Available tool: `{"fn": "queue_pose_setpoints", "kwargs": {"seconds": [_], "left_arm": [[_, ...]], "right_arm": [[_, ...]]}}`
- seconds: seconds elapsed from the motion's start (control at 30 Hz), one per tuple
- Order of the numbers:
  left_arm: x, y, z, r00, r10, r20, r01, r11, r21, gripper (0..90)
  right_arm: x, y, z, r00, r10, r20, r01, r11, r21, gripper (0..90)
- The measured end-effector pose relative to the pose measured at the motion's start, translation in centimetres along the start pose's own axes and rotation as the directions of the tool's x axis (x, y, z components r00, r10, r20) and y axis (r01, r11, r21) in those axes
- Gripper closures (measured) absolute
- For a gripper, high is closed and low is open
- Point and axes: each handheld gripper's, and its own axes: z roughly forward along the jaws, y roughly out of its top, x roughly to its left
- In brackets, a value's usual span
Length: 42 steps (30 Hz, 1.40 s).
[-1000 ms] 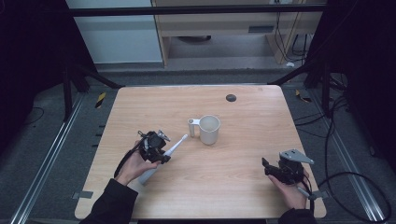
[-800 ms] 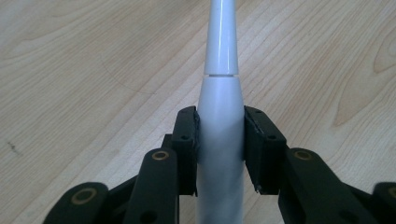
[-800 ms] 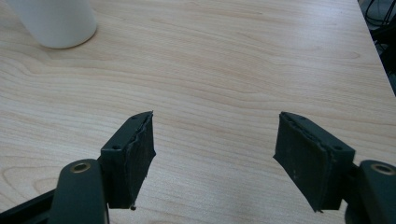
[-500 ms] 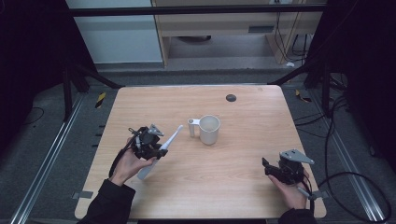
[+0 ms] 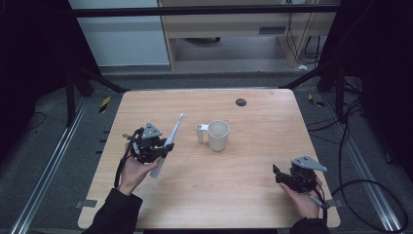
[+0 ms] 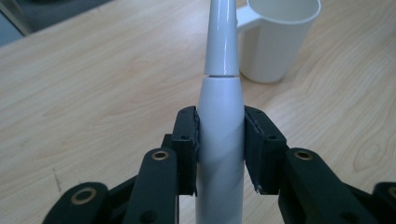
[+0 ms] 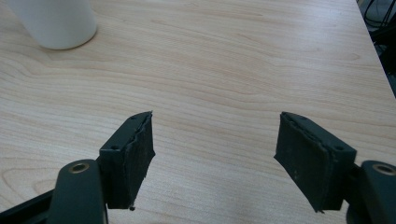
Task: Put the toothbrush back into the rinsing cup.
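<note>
My left gripper (image 5: 163, 148) is shut on the body of a white electric toothbrush (image 5: 173, 132), held above the left half of the table with its brush head pointing up and away. In the left gripper view both pads clamp the toothbrush (image 6: 220, 88), and the white mug (image 6: 275, 42) stands just beyond its tip. The mug (image 5: 217, 135) sits upright at the table's middle, handle to the left. My right gripper (image 5: 276, 173) rests low at the front right, and its jaws have just been opening. In its own view the right gripper (image 7: 217, 144) has nothing between its jaws.
The wooden table (image 5: 243, 195) has a small dark round spot (image 5: 240, 102) near its far edge. Metal rails, cables and dark floor surround the table. The mug's base (image 7: 56, 21) shows at the top left of the right gripper view.
My left hand has lifted the toothbrush off the table and moved it slightly left, with the head tilting more upward. The right hand has stayed in place.
</note>
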Motion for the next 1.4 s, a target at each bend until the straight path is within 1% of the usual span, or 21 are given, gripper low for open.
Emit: {"fn": "queue_pose_setpoints", "kwargs": {"seconds": [0.03,0.07,0.13,0.17,0.2,0.27,0.3,0.33,0.37,0.47,0.57,0.67,0.8,0.9,0.93,1.07,1.17,1.2,1.3,1.33,1.4], "left_arm": [[0.1,0.1,-0.3,0.9999,-0.011,-0.008,0.011,0.9996,-0.025,66.8],[0.1,0.1,-0.3,0.9999,-0.011,-0.008,0.011,0.9996,-0.025,66.8],[0.2,0.2,-0.5,0.9997,-0.008,-0.022,0.007,0.9989,-0.046,66.7],[0.2,0.2,-0.5,0.9997,-0.008,-0.022,0.007,0.9989,-0.046,66.8],[0.3,0.4,-0.4,0.9995,-0.014,-0.027,0.013,0.9983,-0.057,66.7],[0.3,0.5,-0.4,0.9994,-0.011,-0.032,0.009,0.9978,-0.065,66.8],[0.3,0.9,-0.5,0.9992,-0.017,-0.037,0.013,0.9957,-0.092,66.8],[0.3,0.9,-0.5,0.9992,-0.017,-0.037,0.013,0.9957,-0.092,66.8],[0.3,1.2,-0.5,0.9989,-0.025,-0.039,0.02,0.9936,-0.111,66.8],[0.3,2.0,-0.6,0.9986,-0.028,-0.045,0.021,0.9887,-0.149,66.8],[0.1,2.8,-0.5,0.9987,-0.032,-0.04,0.024,0.9813,-0.191,66.7],[-0.3,3.5,-0.4,0.9984,-0.036,-0.045,0.024,0.9718,-0.234,66.7],[-0.4,4.4,-0.1,0.9978,-0.051,-0.041,0.038,0.9615,-0.272,66.7],[-0.5,5.0,0.2,0.9973,-0.062,-0.039,0.048,0.9542,-0.295,66.8],[-0.5,5.1,0.3,0.9973,-0.065,-0.035,0.052,0.9533,-0.297,66.8],[-0.7,5.7,0.8,0.9969,-0.075,-0.025,0.063,0.9446,-0.322,66.7],[-1.0,6.3,1.1,0.9972,-0.071,-0.022,0.059,0.9391,-0.338,66.7],[-1.2,6.7,1.4,0.9975,-0.069,-0.018,0.058,0.9333,-0.354,66.7],[-1.5,7.1,1.7,0.9977,-0.064,-0.019,0.053,0.9308,-0.362,66.7],[-1.6,7.5,2.0,0.9978,-0.063,-0.019,0.051,0.9254,-0.375,66.7],[-1.7,7.8,2.2,0.9977,-0.065,-0.018,0.054,0.924,-0.379,66.7]], "right_arm": [[0.0,0.0,0.0,1.0,0.0,0.001,0.0,1.0,0.002,27.6],[0.0,0.0,0.0,1.0,0.0,0.001,0.0,1.0,0.002,27.6],[0.0,0.0,0.0,1.0,0.002,0.001,-0.002,1.0,0.004,27.3],[0.0,0.0,0.0,1.0,0.002,0.001,-0.002,1.0,0.004,27.3],[0.0,-0.1,0.0,1.0,0.002,0.002,-0.002,1.0,0.001,27.1],[0.0,-0.1,0.0,1.0,0.001,0.004,-0.001,1.0,0.003,27.0],[0.0,-0.1,0.0,1.0,0.001,0.003,-0.001,1.0,0.0,26.8],[0.0,-0.1,0.0,1.0,0.001,0.003,-0.001,1.0,0.0,26.8],[0.0,-0.1,0.0,1.0,0.003,0.002,-0.003,1.0,-0.001,26.7],[0.0,-0.1,0.1,1.0,0.0,0.002,0.0,1.0,0.0,26.5],[0.0,-0.1,0.0,1.0,0.0,0.001,0.0,1.0,-0.004,26.3],[0.0,-0.1,0.0,1.0,0.0,0.0,0.0,1.0,-0.003,26.2],[0.0,-0.1,0.1,1.0,0.0,-0.003,0.0,1.0,0.0,26.1],[0.1,-0.1,0.1,1.0,-0.003,-0.003,0.003,1.0,-0.001,26.1],[0.1,-0.1,0.1,1.0,-0.003,-0.003,0.003,1.0,-0.002,26.0],[0.1,-0.1,0.2,1.0,-0.002,-0.004,0.002,1.0,-0.002,26.0],[0.1,-0.1,0.2,1.0,-0.001,-0.007,0.001,1.0,0.003,25.9],[0.1,-0.1,0.2,1.0,-0.002,-0.008,0.002,1.0,0.003,25.9],[0.1,-0.1,0.2,1.0,-0.001,-0.007,0.001,1.0,0.003,25.8],[0.1,-0.1,0.2,1.0,-0.002,-0.007,0.002,1.0,0.003,25.8],[0.0,-0.1,0.3,1.0,-0.002,-0.008,0.002,1.0,0.0,25.7]]}}
